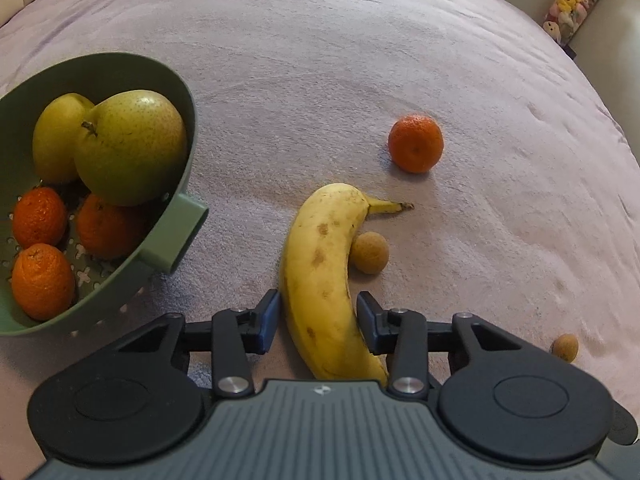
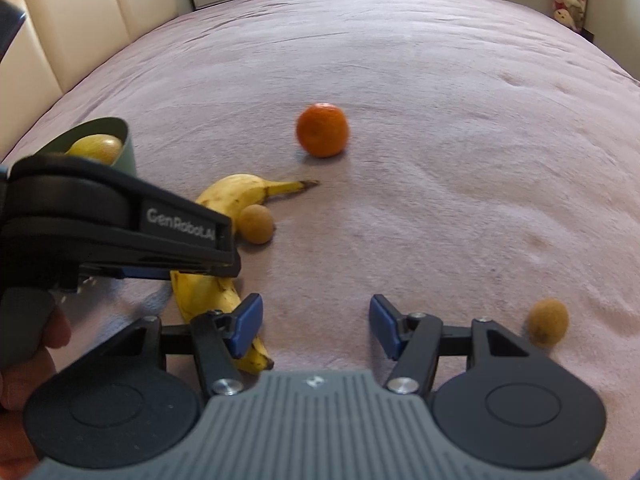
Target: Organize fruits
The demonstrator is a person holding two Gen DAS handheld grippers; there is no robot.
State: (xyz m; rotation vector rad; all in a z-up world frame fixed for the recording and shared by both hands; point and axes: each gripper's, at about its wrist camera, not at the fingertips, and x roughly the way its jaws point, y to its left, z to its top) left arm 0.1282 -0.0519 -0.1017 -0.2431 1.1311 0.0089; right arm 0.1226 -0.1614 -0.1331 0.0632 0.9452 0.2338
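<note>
Your left gripper straddles the banana, jaws released on either side and not yet clamped, placed for transfer to the green colander just to its left. Your right gripper hovers released over bare blanket. The surface is a soft pinkish bed; a cream headboard stands behind.

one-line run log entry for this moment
left gripper: open, fingers either side of banana | right gripper: open, holding nothing | green bowl: pears, oranges | blanket: loose orange
</note>
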